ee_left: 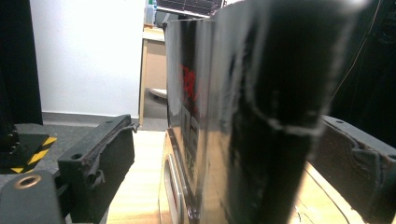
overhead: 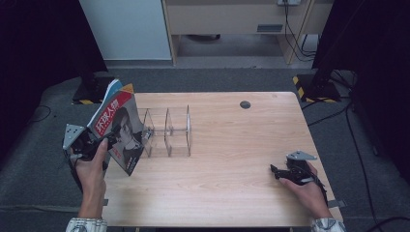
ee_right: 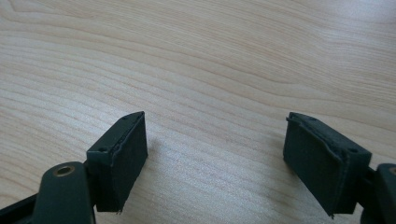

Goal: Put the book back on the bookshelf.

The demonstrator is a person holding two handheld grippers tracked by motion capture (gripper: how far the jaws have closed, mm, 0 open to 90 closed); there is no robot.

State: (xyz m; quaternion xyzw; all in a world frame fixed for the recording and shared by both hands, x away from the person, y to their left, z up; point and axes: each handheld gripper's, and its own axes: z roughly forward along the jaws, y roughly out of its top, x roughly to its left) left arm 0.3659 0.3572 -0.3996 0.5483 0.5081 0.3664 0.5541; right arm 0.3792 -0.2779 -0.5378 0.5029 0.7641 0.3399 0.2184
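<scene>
Magazines (overhead: 117,126) leaning at clear rack (overhead: 167,131), between spread jaws of left tool (overhead: 96,145), not pinched. Could slide off table (overhead: 232,145) edge or tip over. Right tool (overhead: 283,173) spread too, empty, too far to help.

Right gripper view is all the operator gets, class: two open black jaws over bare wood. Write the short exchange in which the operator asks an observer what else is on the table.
Operator: What stands on the table besides my jaws?
Observer: A clear rack with upright dividers, left of the middle of the table.
Operator: What is the other gripper doing?
Observer: The left gripper is at the table's left edge, its jaws open around a tilted magazine whose lower corner rests on the wood beside the rack.
</scene>
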